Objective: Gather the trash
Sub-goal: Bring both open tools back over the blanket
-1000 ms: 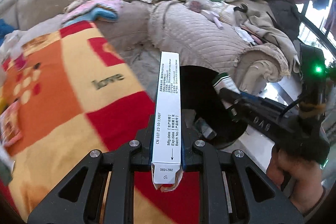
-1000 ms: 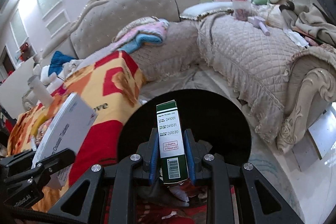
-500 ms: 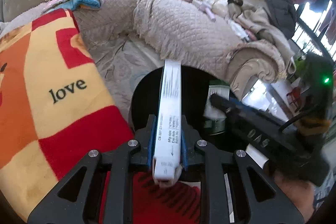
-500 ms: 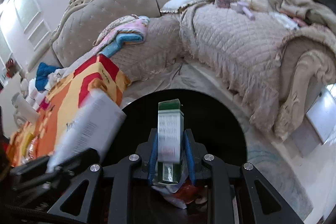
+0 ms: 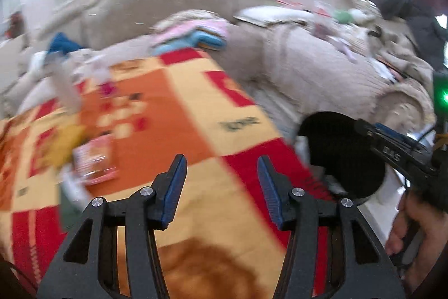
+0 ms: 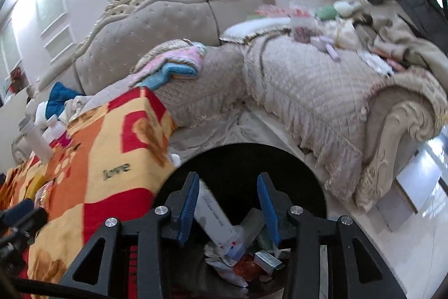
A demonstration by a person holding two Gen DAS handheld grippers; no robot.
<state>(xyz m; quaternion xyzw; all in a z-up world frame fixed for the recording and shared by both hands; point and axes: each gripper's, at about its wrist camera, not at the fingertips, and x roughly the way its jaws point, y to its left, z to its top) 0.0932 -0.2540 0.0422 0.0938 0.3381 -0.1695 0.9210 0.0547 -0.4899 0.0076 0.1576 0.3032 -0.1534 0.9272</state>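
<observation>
Both tongs, left [image 5: 221,184] and right [image 6: 228,203], have just been opening and are gaping empty; my right is hanging over the bin [image 6: 302,167], the boxes [image 6: 212,215] lying inside below it, dropped as trash.

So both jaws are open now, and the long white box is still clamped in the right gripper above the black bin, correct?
Not quite. The right wrist view shows the right gripper holding nothing: its jaws have just been opening, and the long white box lies inside the black bin among other trash. The left gripper is open too.
</observation>
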